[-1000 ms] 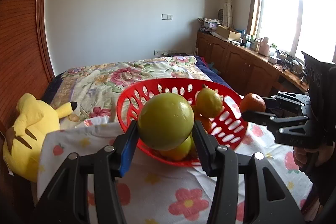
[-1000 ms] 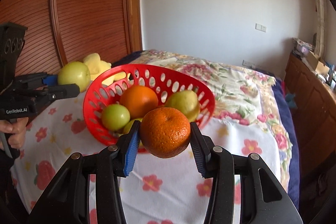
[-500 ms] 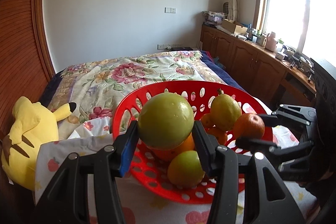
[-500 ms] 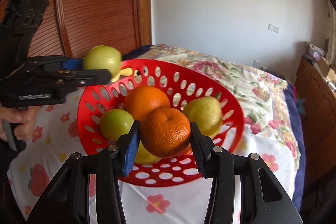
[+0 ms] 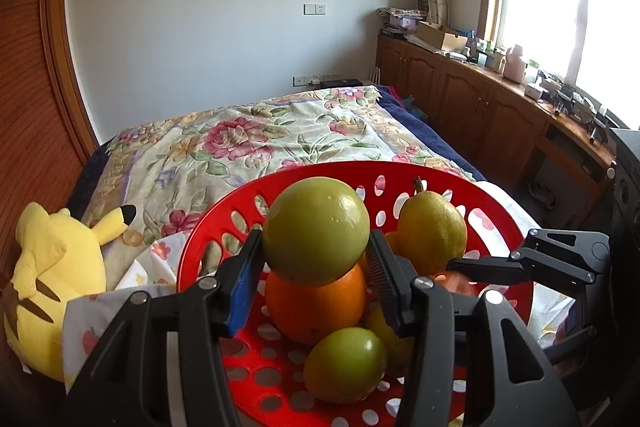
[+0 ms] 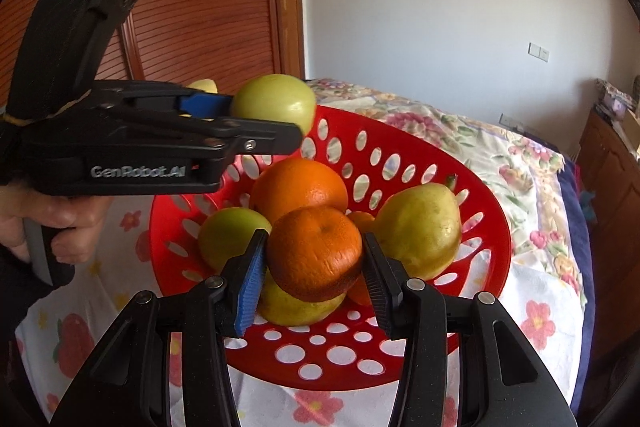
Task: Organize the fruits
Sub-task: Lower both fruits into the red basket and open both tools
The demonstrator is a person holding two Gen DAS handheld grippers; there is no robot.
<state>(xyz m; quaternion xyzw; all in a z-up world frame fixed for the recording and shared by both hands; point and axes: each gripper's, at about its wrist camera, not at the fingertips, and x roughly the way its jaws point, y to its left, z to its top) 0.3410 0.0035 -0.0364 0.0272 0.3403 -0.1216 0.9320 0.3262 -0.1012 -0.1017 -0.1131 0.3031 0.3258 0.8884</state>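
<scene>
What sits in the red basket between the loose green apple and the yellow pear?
In the right wrist view, a large orange lies in the red perforated plastic basket between the green apple and the yellow pear.

The red basket is crowded: a big orange, a green apple, a pear and a yellow fruit fill its middle, leaving bare perforated floor only along the near edge and a strip by the far wall. Both grippers hang over the bowl and block each other: the left gripper, clamped on a green apple, reaches in over the left rim, while the right gripper, gripping a mandarin, sits just above the pile. Beyond the basket the flowered bedspread lies open; a yellow plush toy occupies the left side.
</scene>
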